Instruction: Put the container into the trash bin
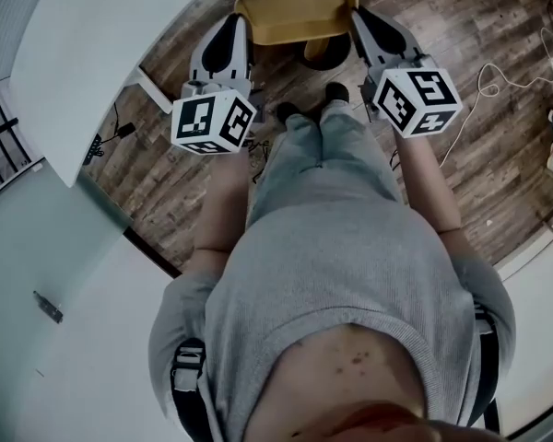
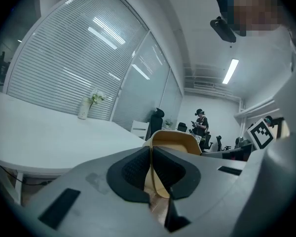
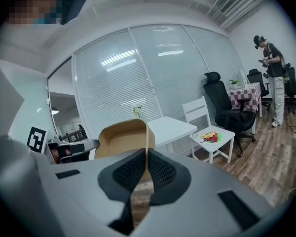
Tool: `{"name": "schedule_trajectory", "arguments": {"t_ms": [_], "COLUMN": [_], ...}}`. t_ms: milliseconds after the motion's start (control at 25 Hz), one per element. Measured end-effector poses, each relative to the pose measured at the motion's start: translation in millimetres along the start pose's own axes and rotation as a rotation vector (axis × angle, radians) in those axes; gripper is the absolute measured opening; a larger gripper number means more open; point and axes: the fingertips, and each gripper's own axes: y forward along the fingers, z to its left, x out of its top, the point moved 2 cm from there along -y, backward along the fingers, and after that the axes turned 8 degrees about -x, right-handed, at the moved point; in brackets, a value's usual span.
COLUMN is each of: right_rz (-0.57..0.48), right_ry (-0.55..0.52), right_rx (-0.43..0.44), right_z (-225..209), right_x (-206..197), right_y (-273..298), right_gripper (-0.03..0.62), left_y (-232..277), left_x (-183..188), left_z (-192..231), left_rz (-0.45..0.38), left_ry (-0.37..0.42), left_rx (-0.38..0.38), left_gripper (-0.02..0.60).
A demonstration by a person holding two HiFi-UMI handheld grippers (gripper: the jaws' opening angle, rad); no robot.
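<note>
A tan cardboard container [image 1: 295,7] hangs in the air in front of me, held between both grippers above the wooden floor. My left gripper [image 1: 243,24] is shut on its left wall and my right gripper [image 1: 358,22] is shut on its right wall. In the left gripper view the black pads of the left gripper [image 2: 150,155] pinch the thin wall of the container [image 2: 173,139]. In the right gripper view the right gripper [image 3: 146,158] clamps the opposite wall of the container [image 3: 119,136], whose open inside faces left. No trash bin shows in any view.
A white table [image 1: 92,44] stands at the left, with a vase of flowers [image 2: 86,107] on it. A cable [image 1: 507,79] lies on the floor at the right. A white chair [image 3: 209,127], a black office chair [image 3: 227,107] and a standing person [image 3: 271,78] are to the right.
</note>
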Motion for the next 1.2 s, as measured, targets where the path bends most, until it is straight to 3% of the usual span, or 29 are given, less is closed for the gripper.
{"name": "schedule_trajectory", "arguments": {"t_ms": [520, 1200], "right_rz": [0.054, 0.127], "right_ry": [0.006, 0.049], "right_rx": [-0.020, -0.024], "right_z": [-30.0, -74.3], "right_x": [-16.4, -69.1], "right_y": [9.8, 15.6], "right_gripper": [0.077, 0.076], "left_y": [26.5, 51.7], "left_x": [-28.6, -92.6], "left_z": [-1.8, -9.6], "left_rz": [0.045, 0.112], "left_ry": [-0.040, -0.088], "left_rx": [-0.002, 0.012], "left_gripper": [0.026, 0.026]}}
